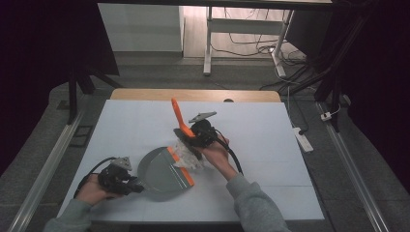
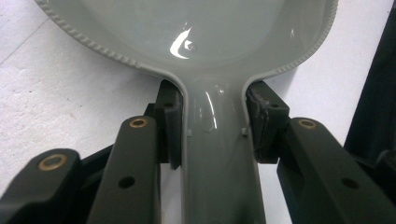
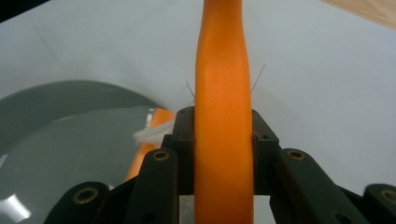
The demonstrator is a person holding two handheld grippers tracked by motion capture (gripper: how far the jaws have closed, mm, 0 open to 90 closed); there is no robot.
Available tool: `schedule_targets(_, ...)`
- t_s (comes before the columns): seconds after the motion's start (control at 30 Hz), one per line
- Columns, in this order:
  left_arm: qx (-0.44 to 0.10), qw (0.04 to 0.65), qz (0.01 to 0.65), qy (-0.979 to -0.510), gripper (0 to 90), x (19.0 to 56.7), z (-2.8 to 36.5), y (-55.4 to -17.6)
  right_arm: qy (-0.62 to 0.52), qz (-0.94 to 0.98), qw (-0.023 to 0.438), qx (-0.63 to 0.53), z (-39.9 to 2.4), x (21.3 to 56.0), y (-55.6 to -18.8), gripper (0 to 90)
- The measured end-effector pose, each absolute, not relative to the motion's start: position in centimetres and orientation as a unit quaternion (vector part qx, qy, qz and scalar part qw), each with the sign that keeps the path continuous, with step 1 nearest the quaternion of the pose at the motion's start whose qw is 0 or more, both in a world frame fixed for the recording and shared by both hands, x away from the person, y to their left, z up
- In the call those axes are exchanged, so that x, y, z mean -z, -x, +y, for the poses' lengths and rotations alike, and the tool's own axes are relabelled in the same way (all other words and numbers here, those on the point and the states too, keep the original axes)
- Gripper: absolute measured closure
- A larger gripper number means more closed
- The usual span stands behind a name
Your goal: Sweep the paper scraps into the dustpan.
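Dustpan and brush on white table, crumpled paper between.
Left gripper [image 1: 138, 186] clamps the dustpan [image 1: 162, 174] handle; right gripper [image 1: 191, 137] clamps the orange brush [image 1: 180, 121] handle, paper [image 1: 186, 157] just beneath at the pan's lip.

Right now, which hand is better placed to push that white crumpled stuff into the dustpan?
The right. Its gripper is clamped on the orange brush, right at the white scraps by the pan's lip. The left gripper only steadies the grey dustpan by its handle.
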State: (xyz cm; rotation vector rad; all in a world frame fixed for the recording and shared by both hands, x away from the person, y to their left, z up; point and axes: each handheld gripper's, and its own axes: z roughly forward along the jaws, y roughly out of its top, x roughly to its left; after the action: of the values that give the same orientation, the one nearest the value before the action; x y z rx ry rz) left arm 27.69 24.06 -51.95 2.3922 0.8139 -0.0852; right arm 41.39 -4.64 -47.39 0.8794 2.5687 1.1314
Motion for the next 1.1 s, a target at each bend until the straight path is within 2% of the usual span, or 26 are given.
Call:
schedule_targets(0.23, 0.032, 0.302, 0.307, -0.902, 61.5, 52.0, 24.0, -27.7, -0.250, 0.881, 0.065, -0.397, -2.5, 47.1, -39.1, 70.2)
schedule_targets(0.37, 0.032, 0.301, 0.307, -0.902, 61.5, 51.9, 24.0, -27.7, -0.238, 0.873, 0.073, -0.420, -2.9, 45.8, -38.5, 70.2)
schedule_targets(0.6, 0.031, 0.301, 0.307, -0.902, 61.5, 51.9, 24.0, -27.7, -0.277, 0.849, 0.110, -0.436, -5.8, 44.4, -40.0, 70.2)
schedule_targets(0.8, 0.030, 0.301, 0.307, -0.902, 61.5, 51.9, 24.0, -27.7, -0.302, 0.839, 0.120, -0.436, -7.4, 44.5, -41.0, 70.2)
schedule_targets(1.1, 0.030, 0.301, 0.307, -0.902, 61.5, 51.9, 24.0, -27.7, -0.328, 0.845, 0.124, -0.405, -7.5, 46.1, -42.9, 70.2)
